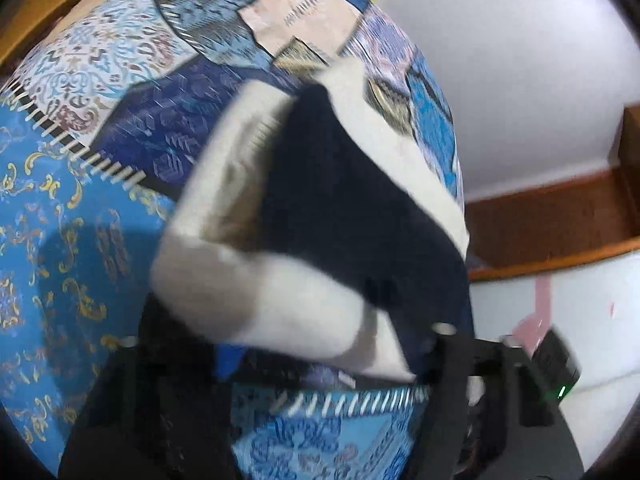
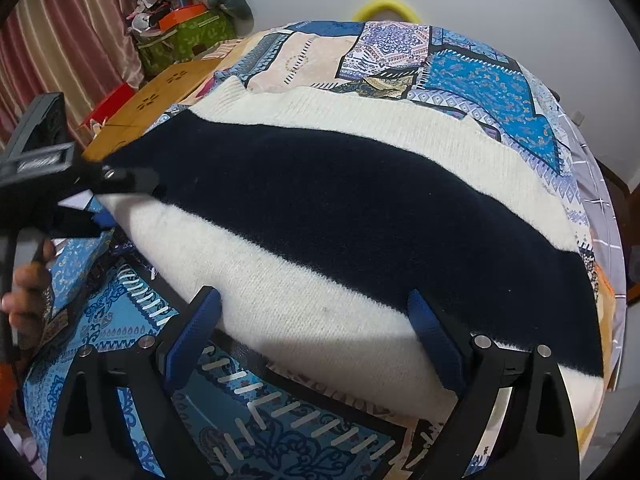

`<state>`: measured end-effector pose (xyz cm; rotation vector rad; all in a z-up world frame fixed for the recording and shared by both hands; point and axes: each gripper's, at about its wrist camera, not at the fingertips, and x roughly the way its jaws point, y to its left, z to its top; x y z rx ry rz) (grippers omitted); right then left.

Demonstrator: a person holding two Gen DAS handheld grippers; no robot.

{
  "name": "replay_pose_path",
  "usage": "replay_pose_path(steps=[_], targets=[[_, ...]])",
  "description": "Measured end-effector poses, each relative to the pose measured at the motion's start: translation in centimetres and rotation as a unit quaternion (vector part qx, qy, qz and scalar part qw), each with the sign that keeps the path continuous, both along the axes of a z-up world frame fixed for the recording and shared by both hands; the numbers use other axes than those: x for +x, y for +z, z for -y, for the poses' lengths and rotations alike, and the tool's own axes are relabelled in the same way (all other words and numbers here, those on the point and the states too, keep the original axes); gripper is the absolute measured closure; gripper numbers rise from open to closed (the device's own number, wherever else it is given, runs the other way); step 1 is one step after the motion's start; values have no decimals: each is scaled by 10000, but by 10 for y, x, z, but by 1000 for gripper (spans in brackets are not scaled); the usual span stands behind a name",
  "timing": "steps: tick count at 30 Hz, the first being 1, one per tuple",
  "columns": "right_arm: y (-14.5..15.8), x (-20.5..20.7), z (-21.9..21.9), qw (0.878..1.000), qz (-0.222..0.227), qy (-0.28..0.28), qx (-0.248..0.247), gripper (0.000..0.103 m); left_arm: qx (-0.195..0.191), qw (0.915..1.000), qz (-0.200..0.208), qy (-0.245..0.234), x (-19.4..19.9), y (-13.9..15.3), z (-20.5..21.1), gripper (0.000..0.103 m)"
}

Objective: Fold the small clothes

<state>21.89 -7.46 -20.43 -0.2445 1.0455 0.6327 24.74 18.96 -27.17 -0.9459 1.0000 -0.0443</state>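
Right gripper [image 2: 314, 336]: blue pads spread wide, nothing clamped; both tips rest at the near white edge of the knit garment [image 2: 360, 208], cream with a broad navy band. Garment lies flat ahead of the tips on the patchwork bedspread [image 2: 488, 76]. Off to its left, the left gripper [image 2: 124, 200] has its jaws closed on the garment's end, gathering a fold. A hand [image 2: 24, 296] holds its grip below. Beyond: yellow ring [image 2: 386, 6], green storage bag [image 2: 184, 40].
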Motion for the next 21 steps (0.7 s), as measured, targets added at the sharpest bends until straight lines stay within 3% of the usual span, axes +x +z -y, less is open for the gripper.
replay_pose_path(steps=[1,2,6,10,13,17,21], targets=[[0,0,0,10000,5,-4,-9,10,36,10000,-24,82,2,-1,-3,66],[1,-1,1,10000,12,-8,-16,10,82,9999,-36,95,3,-2,-5,71],[7,-2,5,10000,85,-49,6,10,608,9980,120,79,2,11,-6,76],[17,1,17,9997,124,-125,155,10,1279,9908,422,149,-3,43,-12,79],[25,7,31,9992,254,-287,103,10,1777,9822,560,243,-7,69,-20,80],[36,13,51,9979,376,-501,171,10,2598,9627,644,397,-8,99,-30,81],[47,18,70,9961,471,-693,283,10,3013,9501,585,562,-2,112,-45,81]])
